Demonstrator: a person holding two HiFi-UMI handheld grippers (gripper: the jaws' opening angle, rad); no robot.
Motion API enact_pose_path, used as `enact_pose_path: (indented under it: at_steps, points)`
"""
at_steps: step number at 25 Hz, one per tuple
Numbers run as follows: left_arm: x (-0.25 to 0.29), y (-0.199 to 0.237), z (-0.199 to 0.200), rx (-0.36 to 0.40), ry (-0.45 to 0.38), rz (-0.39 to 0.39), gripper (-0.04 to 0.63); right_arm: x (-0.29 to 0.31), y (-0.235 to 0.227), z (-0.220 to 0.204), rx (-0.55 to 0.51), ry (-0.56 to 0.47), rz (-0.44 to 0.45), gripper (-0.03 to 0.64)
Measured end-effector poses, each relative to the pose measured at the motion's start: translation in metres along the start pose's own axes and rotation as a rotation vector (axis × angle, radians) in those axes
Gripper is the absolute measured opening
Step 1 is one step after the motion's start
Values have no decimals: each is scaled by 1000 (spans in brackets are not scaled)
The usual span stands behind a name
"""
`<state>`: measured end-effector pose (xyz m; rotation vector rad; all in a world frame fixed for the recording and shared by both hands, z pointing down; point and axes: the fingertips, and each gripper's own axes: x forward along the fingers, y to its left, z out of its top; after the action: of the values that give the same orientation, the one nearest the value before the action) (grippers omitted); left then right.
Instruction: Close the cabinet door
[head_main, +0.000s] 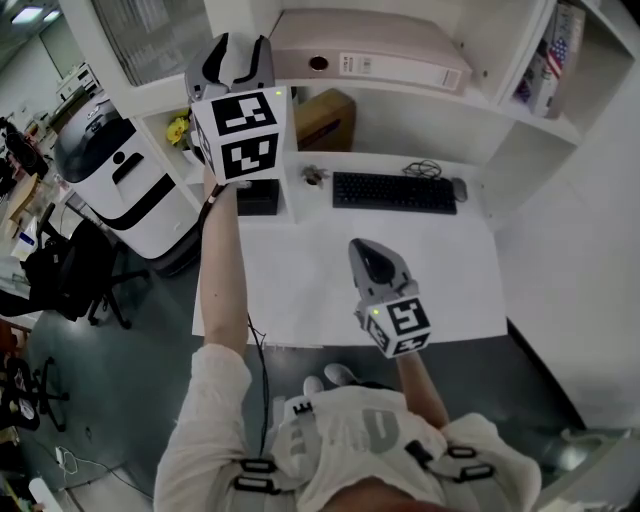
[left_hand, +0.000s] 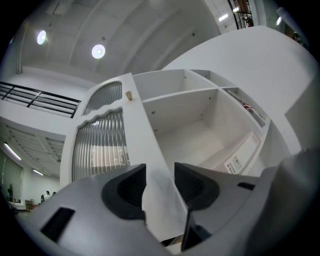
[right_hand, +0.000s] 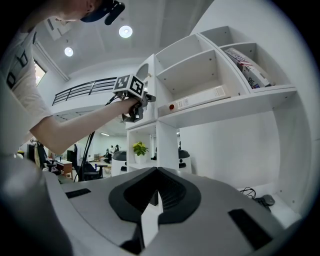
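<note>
- We read the left tongs (left_hand: 160, 175) as clamped on the free edge of the cabinet door (left_hand: 136, 117). The white stile fills the gap and both pads sit against it.
- The door stands swung out from the cabinet, at the upper left of the head view. In the left gripper view its ribbed glass (left_hand: 100, 145) lies left of the stile, and a small knob (left_hand: 129, 95) sits higher up the stile.
- Key relation: the stile's long axis runs from the tongs up the frame, leaning left, and the open compartment (left_hand: 200, 132) lies directly right of it. We judge that closing means sweeping that edge rightward across the opening (we can't see the hinge side; presumably it's the far edge).
- The left hand is the one on the job. The right tongs (head_main: 368, 252) are clenched on nothing, low in the centre of the head view above the bench (head_main: 440, 290), well apart from the door.
- Watch: a white box file (head_main: 370, 55) lies in the compartment at the front lip (we can't tell whether the door will clear it).
- Surface: the white bench carries a keyboard (head_main: 393, 192), a mouse (head_main: 459, 188) and a cable coil (head_main: 425, 168).
- Room: open office with a dark floor (head_main: 130, 380), a white-and-black machine (head_main: 120, 180) and an office chair (head_main: 70, 270) at left, and round ceiling lights (left_hand: 98, 50).
</note>
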<state>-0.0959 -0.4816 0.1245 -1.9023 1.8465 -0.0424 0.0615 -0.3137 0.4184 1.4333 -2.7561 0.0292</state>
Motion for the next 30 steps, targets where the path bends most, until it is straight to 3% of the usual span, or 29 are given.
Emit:
enact_pose_path:
  at_steps: [3,8,10,12,15,18,23,30]
  points:
    - [-19,2,22,6,-45,1,166,-3,5,6,-17,-10,14,3]
    - [-64,8,59,-50,-153,-5,165,-4,12,23,-42,-45,32,3]
    - [-89,9,65,-72,-204,-15,142,-4,17,29,-53,-63,45,3]
    - [-116,7,59,-128,-212,-39,80,-6,23,35,-70,-74,59,3]
    - [-155,2,42,-229,-184,-80,52,-7,30,39,-71,-83,68,3]
    - [-194,-2,21,-249,-148,-56,32,-6,37,37,-70,-83,79,3]
    - [-253,-21,-62,-395,-3,-46,28,-6,50,32,-51,-76,99,3]
    - [-300,-55,-159,-405,147,42,23,-10,59,6,15,-44,88,3]
